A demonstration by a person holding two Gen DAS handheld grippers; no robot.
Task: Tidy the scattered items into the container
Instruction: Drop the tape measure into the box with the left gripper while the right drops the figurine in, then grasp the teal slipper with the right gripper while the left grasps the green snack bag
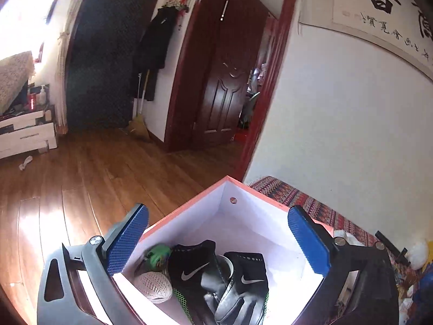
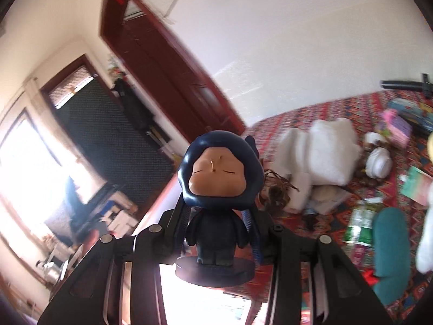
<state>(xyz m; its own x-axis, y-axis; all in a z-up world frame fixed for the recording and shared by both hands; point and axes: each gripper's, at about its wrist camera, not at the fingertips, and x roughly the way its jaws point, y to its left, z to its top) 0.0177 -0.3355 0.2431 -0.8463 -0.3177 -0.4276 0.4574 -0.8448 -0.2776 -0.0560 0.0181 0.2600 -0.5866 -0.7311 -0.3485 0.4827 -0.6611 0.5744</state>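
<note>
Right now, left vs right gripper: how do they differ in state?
The left gripper has its jaws wide apart and empty, while the right gripper is closed on the figurine. The left gripper hangs over the open box, which holds gloves; the right gripper is over the patterned bedspread. Both have blue pads.

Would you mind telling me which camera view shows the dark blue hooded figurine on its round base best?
The right wrist view shows it best: the dark blue hooded figurine stands upright and central there, gripped at its body by the right gripper. The left wrist view does not show it, only the open left gripper over the white-lined cardboard box.
</note>
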